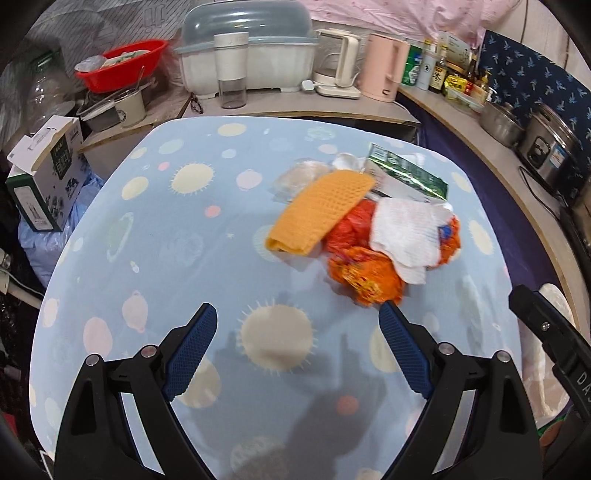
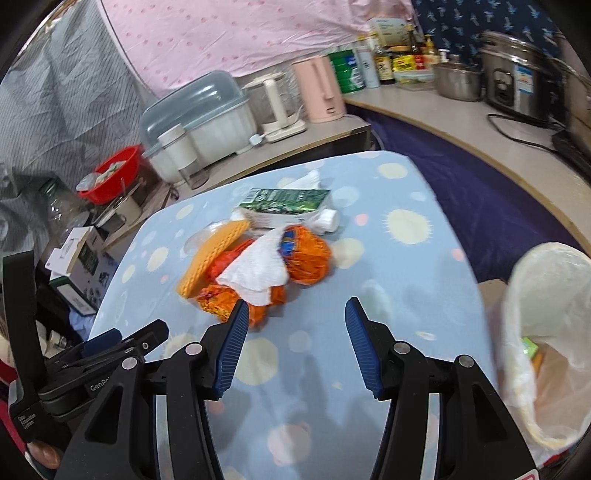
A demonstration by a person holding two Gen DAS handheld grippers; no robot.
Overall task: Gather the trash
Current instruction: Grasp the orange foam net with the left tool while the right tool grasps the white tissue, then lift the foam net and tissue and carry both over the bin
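Both grippers gape empty over the blue tablecloth (image 1: 155, 229) — left gripper (image 1: 297, 314) widest, right gripper (image 2: 295, 308) half-spread. The trash pile (image 1: 369, 229) lies just beyond them. Only the right wrist view shows 1 white-lined bin (image 2: 546, 295) beside the table — the left gripper's pad nearly meets an orange wrapper (image 1: 364, 277).

a pink dotted cloth (image 2: 221, 33) hangs behind a wooden counter (image 1: 288, 107) crowded with kettles, beside a navy patterned wall (image 1: 535, 81).

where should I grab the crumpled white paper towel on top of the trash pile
Probably the paper towel's raised, crumpled middle, coming from above. It lies draped over the orange wrappers, so a low side approach would likely catch those too.
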